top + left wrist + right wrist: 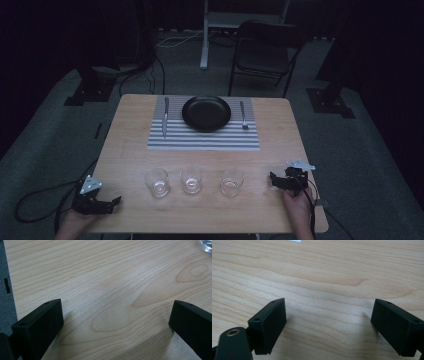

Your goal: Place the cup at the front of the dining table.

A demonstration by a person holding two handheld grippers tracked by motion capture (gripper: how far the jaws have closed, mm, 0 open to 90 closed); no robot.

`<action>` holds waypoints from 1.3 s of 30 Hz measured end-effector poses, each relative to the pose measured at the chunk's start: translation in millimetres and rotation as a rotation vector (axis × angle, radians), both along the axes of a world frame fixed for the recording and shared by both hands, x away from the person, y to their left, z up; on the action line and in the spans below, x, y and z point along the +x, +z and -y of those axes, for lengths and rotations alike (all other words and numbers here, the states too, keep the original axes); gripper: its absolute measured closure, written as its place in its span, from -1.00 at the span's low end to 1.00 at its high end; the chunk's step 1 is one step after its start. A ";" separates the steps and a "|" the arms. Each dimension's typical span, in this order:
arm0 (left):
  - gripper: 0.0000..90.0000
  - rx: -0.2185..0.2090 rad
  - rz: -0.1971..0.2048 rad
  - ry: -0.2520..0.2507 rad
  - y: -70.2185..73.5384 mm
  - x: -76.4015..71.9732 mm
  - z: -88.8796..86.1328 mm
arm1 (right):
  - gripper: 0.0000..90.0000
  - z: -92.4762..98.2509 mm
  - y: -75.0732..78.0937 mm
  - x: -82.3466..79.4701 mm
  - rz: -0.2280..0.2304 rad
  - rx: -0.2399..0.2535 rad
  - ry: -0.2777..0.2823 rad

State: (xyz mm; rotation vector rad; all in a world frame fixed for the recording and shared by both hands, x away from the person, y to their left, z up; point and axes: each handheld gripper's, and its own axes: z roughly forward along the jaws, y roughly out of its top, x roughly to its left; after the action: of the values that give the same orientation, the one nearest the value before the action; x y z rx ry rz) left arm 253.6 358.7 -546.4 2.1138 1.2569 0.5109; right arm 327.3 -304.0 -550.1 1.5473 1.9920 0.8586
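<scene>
Black plate (206, 113) on a mat (203, 137) striped grey and white. Silver knife (165, 117) and silver fork (243, 116) to either side of the plate. Three clear glasses (157, 182) (191, 179) (231, 182), colourless. Pale wood table (135, 125) with light brown grain and darker oval knots. Black left gripper (107, 204) and black right gripper (278, 180), each topped by a grey plate. Grey carpet (50, 135). Black chair (265, 50) beyond.
</scene>
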 end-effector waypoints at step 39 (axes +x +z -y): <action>-0.96 -0.054 0.016 -0.164 5.2 -10.8 12.0 | -0.72 0.0 0.0 0.0 0.000 0.000 0.000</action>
State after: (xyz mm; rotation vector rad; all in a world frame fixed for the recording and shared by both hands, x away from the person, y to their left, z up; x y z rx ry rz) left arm 242.9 346.6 -541.2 2.1402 1.0647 0.4169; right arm 327.3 -304.0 -550.1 1.5472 1.9920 0.8587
